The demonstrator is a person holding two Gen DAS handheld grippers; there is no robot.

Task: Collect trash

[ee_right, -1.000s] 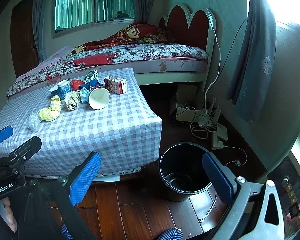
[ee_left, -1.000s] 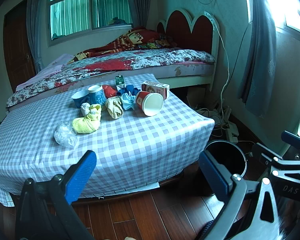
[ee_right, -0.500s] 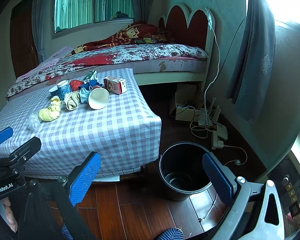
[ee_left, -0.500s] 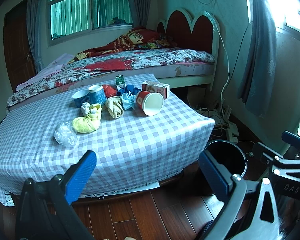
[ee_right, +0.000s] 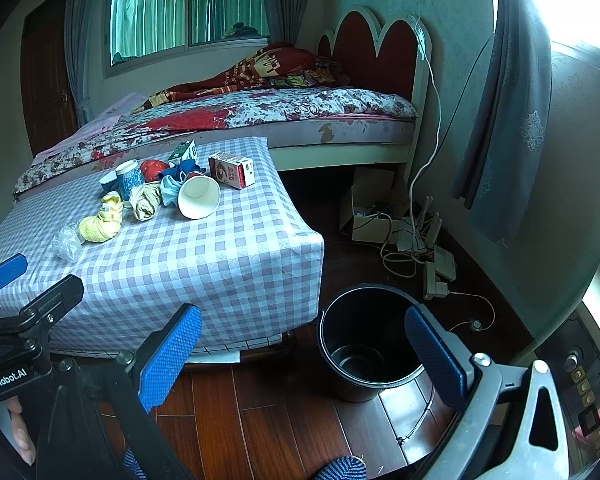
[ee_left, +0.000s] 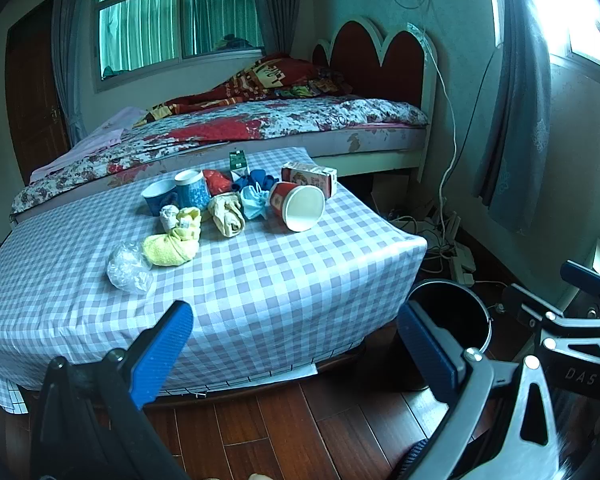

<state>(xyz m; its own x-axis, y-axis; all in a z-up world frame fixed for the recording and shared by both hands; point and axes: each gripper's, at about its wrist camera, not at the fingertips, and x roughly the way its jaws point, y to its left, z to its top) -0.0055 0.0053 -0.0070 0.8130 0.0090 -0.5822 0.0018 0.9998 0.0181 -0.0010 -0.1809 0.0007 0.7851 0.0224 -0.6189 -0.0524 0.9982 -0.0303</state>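
Trash lies in a cluster on the checked tablecloth (ee_left: 260, 280): a tipped red paper cup (ee_left: 298, 206) (ee_right: 198, 196), a small carton (ee_left: 310, 176) (ee_right: 232, 170), a crumpled clear plastic bag (ee_left: 128, 268) (ee_right: 66, 242), a yellow cloth wad (ee_left: 174, 240) (ee_right: 100, 224), a beige wad (ee_left: 228, 216), a blue face mask (ee_left: 254, 204) and two blue cups (ee_left: 192, 190). A black bucket (ee_right: 366, 340) (ee_left: 452, 312) stands on the floor to the table's right. My left gripper (ee_left: 296, 344) and right gripper (ee_right: 304, 352) hang open and hold nothing, well short of the table.
A bed (ee_left: 260, 128) with a red headboard runs behind the table. Cables and a power strip (ee_right: 436, 268) lie on the wood floor by the right wall, beside a cardboard box (ee_right: 370, 208). Curtains (ee_right: 500, 120) hang at right.
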